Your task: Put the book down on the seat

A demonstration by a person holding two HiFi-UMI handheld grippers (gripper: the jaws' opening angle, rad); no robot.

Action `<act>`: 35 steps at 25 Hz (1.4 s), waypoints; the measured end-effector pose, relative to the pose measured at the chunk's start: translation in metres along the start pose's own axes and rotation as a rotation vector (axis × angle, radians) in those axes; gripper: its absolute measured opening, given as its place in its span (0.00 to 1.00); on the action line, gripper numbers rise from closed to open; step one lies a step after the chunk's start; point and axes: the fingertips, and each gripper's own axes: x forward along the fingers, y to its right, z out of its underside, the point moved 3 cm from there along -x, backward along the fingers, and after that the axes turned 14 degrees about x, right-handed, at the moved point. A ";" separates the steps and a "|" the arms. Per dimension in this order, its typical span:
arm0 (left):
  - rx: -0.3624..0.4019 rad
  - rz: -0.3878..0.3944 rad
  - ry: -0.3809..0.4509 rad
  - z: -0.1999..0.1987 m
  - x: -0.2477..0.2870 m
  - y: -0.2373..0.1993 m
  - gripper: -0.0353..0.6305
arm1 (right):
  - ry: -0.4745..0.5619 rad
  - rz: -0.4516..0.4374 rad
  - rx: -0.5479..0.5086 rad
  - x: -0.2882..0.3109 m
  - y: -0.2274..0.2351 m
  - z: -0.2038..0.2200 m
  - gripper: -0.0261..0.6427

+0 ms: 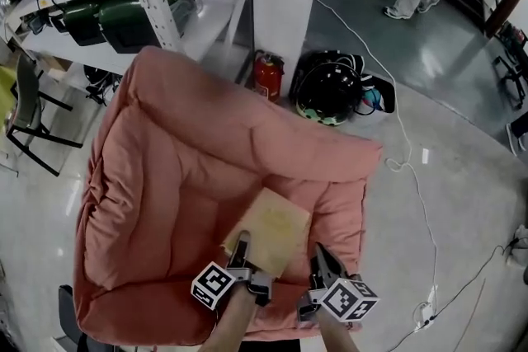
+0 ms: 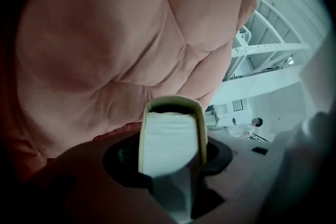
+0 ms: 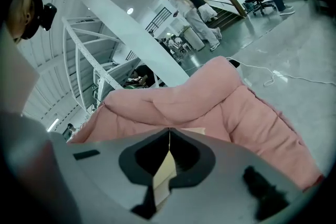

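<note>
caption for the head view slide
Left gripper holds the book over the pink seat, right gripper at its edge.
</note>
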 end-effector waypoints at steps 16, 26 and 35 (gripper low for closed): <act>-0.032 -0.160 -0.037 0.025 0.020 -0.052 0.43 | -0.025 0.004 0.054 0.017 0.038 0.012 0.06; -0.020 -0.214 -0.085 0.022 0.001 -0.041 0.52 | -0.025 -0.020 0.056 0.001 0.024 0.012 0.06; -0.062 -0.260 -0.151 0.033 -0.044 -0.034 0.55 | -0.034 -0.031 0.061 -0.017 0.005 0.018 0.06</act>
